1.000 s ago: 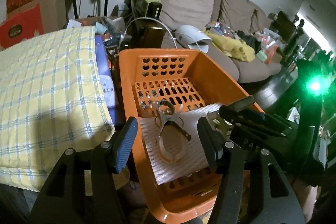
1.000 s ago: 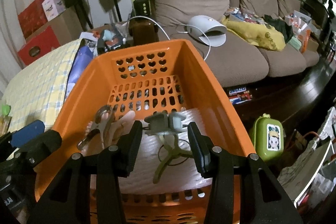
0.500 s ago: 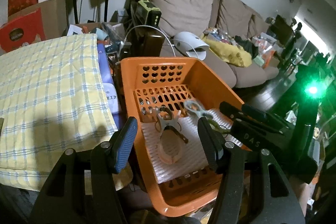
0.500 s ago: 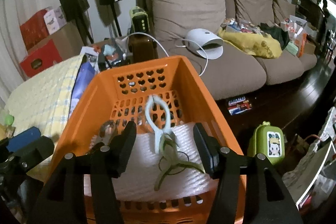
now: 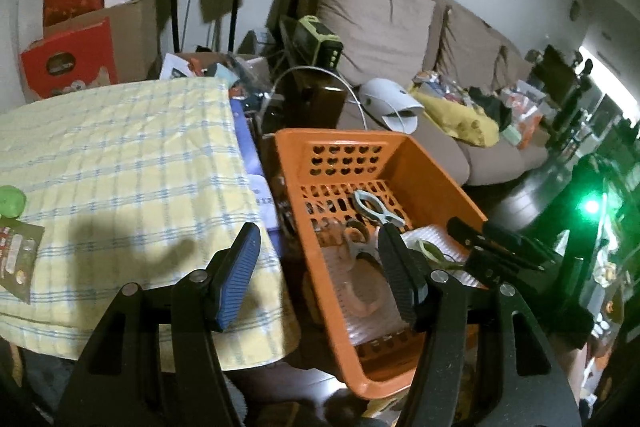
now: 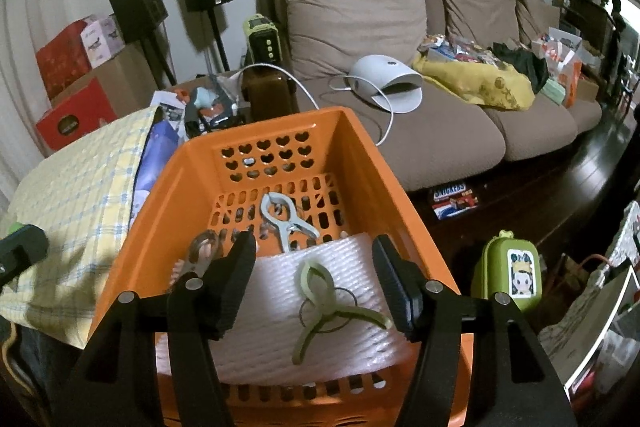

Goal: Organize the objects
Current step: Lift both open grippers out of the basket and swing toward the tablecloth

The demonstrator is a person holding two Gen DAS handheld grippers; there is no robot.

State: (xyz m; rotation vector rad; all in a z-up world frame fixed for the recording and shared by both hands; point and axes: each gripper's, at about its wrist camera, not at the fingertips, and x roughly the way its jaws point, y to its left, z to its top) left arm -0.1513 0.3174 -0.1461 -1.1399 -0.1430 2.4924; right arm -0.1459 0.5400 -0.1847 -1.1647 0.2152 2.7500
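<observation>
Right gripper (image 6: 314, 281), jaws opening and empty, hangs over the orange basket (image 6: 372, 163) at frame centre, where three clips lie collected; left gripper (image 5: 320, 267) also part-open, empty.

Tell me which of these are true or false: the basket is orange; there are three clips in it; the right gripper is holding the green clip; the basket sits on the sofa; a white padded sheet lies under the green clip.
1. The basket is orange. True.
2. Three clips lie in it. True: a pale blue-grey clip, a green clip and a pinkish clip.
3. The right gripper holds the green clip. False: its jaws are opening and nothing is between them; the clip lies in the basket below.
4. The basket sits on the sofa. False: it stands in front of the sofa, beside a yellow checked cloth.
5. A white padded sheet lies under the green clip. True.
</observation>
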